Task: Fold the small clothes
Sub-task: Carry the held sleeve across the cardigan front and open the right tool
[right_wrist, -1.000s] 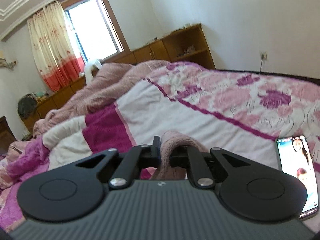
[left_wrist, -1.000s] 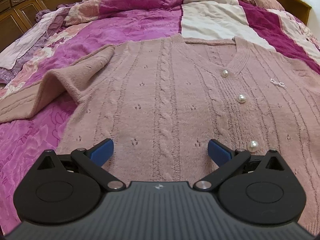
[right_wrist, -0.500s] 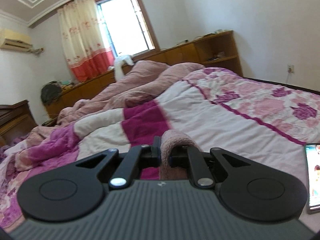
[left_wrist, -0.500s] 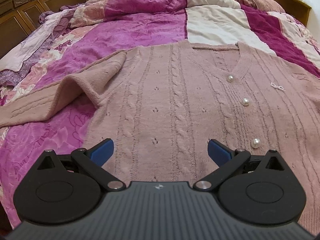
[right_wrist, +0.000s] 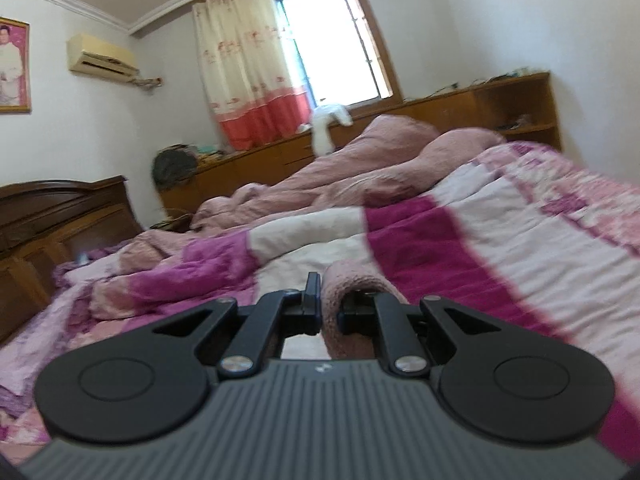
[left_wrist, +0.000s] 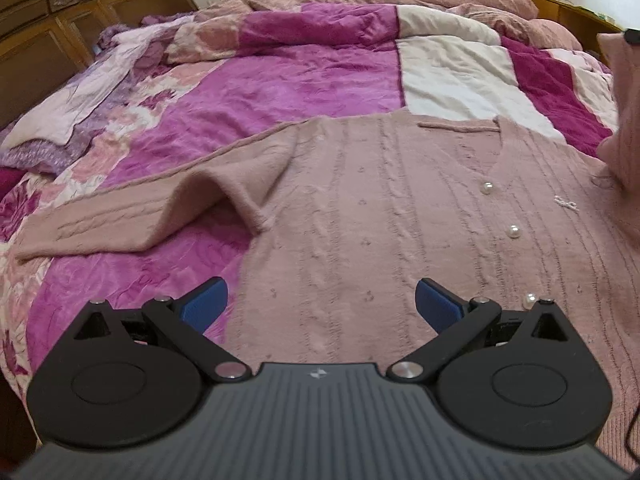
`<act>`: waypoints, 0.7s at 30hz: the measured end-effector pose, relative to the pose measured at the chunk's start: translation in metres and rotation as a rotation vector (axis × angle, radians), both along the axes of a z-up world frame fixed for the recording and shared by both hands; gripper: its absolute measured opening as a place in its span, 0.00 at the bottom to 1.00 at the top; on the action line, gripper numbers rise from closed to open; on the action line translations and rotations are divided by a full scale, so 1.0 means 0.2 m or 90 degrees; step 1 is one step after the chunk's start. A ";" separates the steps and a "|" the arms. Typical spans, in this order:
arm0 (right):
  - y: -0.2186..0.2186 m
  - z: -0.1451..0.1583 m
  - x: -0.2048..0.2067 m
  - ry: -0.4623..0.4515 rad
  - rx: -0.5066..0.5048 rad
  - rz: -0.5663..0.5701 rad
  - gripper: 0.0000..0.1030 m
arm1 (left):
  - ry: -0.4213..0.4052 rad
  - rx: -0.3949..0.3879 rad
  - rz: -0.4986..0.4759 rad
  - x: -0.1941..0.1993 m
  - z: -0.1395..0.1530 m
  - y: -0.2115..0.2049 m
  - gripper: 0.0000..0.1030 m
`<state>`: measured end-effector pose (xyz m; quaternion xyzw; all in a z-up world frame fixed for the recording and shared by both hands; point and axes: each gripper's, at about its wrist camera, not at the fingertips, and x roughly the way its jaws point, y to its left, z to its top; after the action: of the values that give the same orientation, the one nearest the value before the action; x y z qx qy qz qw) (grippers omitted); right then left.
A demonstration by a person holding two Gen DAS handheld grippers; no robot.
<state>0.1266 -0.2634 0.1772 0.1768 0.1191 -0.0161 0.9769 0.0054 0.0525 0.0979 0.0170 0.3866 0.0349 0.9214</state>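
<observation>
Bedroom setting: a bed (left_wrist: 304, 76) under a magenta patchwork quilt carries a pink cable-knit cardigan (left_wrist: 360, 216), spread face up with its pearl buttons (left_wrist: 513, 232) showing. Judged soft, light and limp; the fuzzy knit should grip well, best taken at cuffs or hem. Left gripper (left_wrist: 321, 305) hovers over the cardigan's lower body, jaws spread and empty. Right gripper (right_wrist: 329, 309) pinches a raised fold of the cardigan's sleeve (right_wrist: 352, 280).
</observation>
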 end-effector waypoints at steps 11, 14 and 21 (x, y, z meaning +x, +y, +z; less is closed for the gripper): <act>0.60 -0.32 0.10 0.044 -0.036 0.142 0.10 | -0.003 -0.024 0.040 -0.06 0.00 0.16 1.00; 0.72 -0.44 0.12 0.077 -0.051 0.178 0.10 | 0.000 -0.023 0.043 -0.06 -0.02 0.19 1.00; 0.88 -0.64 0.17 0.157 -0.046 0.231 0.13 | 0.010 -0.034 0.058 -0.05 -0.07 0.25 1.00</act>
<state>0.1601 -0.0867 0.0496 0.1139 0.2667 0.1342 0.9476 -0.0046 0.1029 0.0836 -0.0249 0.3953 0.0663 0.9158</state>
